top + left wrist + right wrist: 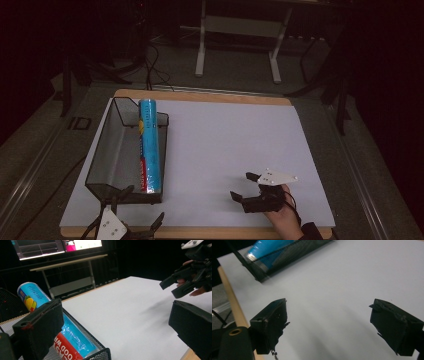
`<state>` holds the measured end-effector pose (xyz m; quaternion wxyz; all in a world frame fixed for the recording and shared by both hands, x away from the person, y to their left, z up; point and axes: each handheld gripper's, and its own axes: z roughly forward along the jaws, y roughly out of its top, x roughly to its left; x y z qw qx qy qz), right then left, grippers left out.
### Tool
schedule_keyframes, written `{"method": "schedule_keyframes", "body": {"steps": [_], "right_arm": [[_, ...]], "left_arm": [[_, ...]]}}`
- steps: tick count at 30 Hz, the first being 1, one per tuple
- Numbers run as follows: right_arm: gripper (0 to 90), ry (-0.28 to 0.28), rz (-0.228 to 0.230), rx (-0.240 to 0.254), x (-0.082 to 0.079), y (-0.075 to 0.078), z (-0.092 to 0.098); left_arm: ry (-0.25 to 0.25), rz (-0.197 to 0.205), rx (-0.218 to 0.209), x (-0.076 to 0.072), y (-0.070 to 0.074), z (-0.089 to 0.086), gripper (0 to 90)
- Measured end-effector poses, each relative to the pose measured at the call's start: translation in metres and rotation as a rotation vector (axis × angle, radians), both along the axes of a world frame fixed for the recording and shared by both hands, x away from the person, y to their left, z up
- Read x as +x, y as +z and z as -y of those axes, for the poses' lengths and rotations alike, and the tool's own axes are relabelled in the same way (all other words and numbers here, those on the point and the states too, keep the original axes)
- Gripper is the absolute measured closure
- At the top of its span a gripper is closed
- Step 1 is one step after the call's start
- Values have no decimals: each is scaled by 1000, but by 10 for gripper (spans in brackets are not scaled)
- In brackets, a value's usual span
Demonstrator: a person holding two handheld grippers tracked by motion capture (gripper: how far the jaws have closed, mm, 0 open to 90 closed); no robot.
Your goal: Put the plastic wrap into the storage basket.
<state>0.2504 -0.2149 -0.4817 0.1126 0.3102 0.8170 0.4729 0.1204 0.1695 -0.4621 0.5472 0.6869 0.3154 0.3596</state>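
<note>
From the high view I see a black wire-mesh basket (107, 155) sitting on the left part of the white table sheet (235, 145). A long blue cylindrical tube with a red printed band (149, 145) lies inside it, resting along the basket's right wall, its far end poking up over the rim. My left gripper (134, 206) hangs at the near corner of the basket, its jaws spread wide with nothing between them; one jaw tip sits just by the basket's front wall. My right gripper (245, 186) is well apart from the basket, low over the bare sheet on the right side, held in a hand (285, 212). Its jaws point left toward the basket and stand wide, gripping nothing.

In the left gripper view my two black jaws stand far apart and nothing lies between them. The blue tube (72, 336) lies in the basket (101, 355) just beyond the left jaw, the red band at its near end and a fruit picture at its far end. The right gripper (176, 286) hovers above the sheet (125, 307) at the upper right.

In the right gripper view my jaws are wide, with only bare white sheet (332, 290) between them. The basket (287, 258) and the blue tube (269, 247) lie at the top left, near the table's wooden edge (230, 300).
</note>
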Motion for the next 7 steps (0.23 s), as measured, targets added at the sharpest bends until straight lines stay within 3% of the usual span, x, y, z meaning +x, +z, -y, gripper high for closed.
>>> {"method": "schedule_keyframes", "body": {"steps": [7], "right_arm": [[139,-7,-3,-13,3,-4,-1]], "left_arm": [[-3,4,-2,-1,0,0,1]]}}
